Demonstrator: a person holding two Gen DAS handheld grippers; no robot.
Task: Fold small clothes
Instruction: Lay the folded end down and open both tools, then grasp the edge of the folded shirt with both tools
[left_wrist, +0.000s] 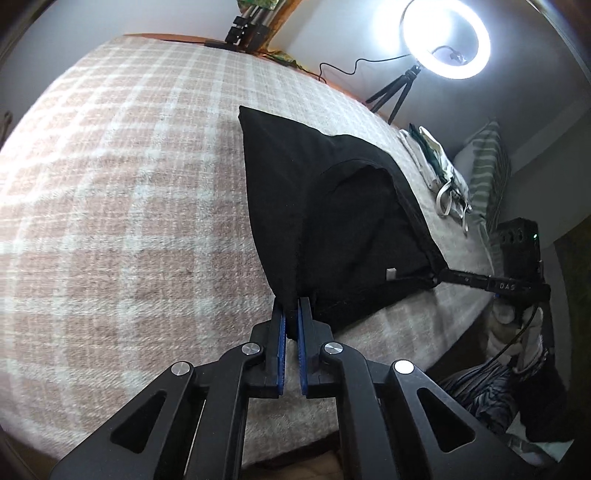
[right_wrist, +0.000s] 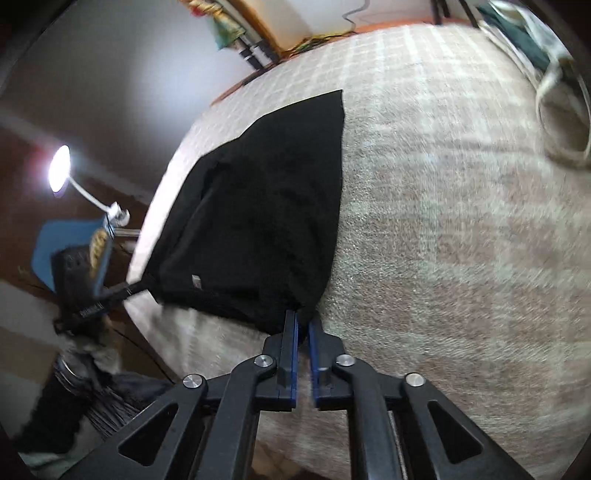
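- Black knit garment (left_wrist: 332, 206) lies on the plaid blanket (left_wrist: 122, 206); its far edge rests flat, its near corners are lifted.
- Left tool (left_wrist: 290, 314) is clamped on the garment's near corner; right tool (right_wrist: 302, 325) pinches the other near corner.
- Judged step: carrying the near edge over to the far edge. Keep both corners level and the cloth taut, then lay edge on edge.
- Fabric looks soft and limp, with a small white tag (left_wrist: 390, 274) near its near hem; the blanket is fuzzy and should grip it.
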